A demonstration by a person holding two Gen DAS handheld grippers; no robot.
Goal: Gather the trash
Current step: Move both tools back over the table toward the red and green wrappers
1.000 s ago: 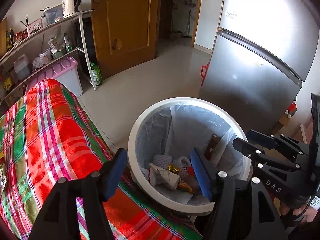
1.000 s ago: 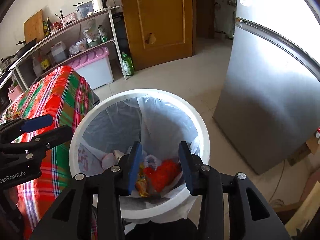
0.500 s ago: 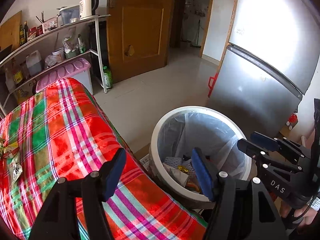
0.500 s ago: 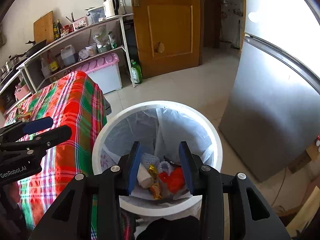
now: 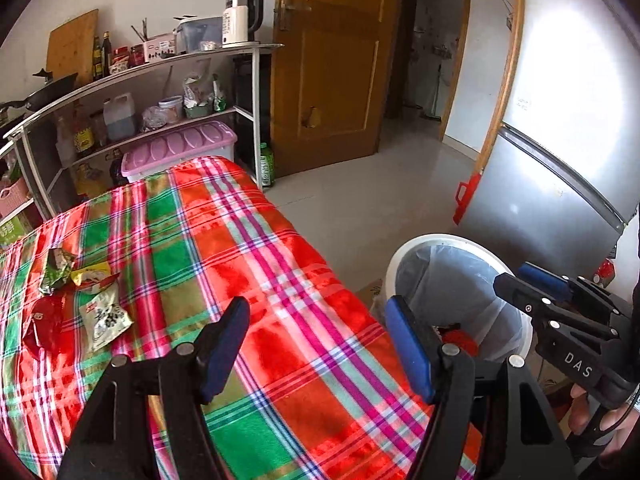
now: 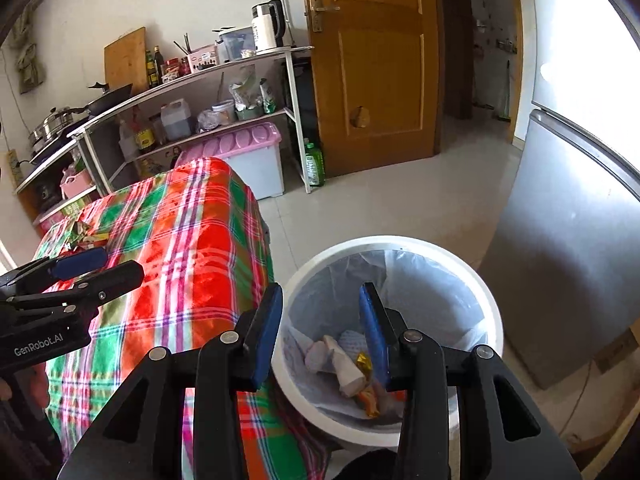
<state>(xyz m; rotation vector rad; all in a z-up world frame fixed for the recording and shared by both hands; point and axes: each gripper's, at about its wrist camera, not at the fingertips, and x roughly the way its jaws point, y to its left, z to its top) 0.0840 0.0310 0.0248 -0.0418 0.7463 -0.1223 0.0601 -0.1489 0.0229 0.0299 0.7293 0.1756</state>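
Several snack wrappers [image 5: 82,298] lie on the plaid tablecloth [image 5: 248,248] at the far left; they show small in the right wrist view [image 6: 86,234]. A white trash bin [image 6: 492,308] with a clear liner stands on the floor beside the table and holds wrappers and scraps [image 6: 344,364]; it shows in the left wrist view [image 5: 424,244]. My left gripper [image 5: 316,344] is open and empty above the table's right part. My right gripper [image 6: 320,328] is open and empty above the bin's near rim.
A silver fridge [image 6: 576,240] stands right of the bin. A metal shelf rack [image 5: 160,92] with bottles, a kettle and a pink-lidded box [image 5: 180,148] stands behind the table. A wooden door [image 5: 332,56] is at the back. Tiled floor [image 5: 372,200] lies between.
Both grippers have pulled back and up from the bin. The left one has swung left over the table, bringing the wrappers into view. Both stay open and empty.
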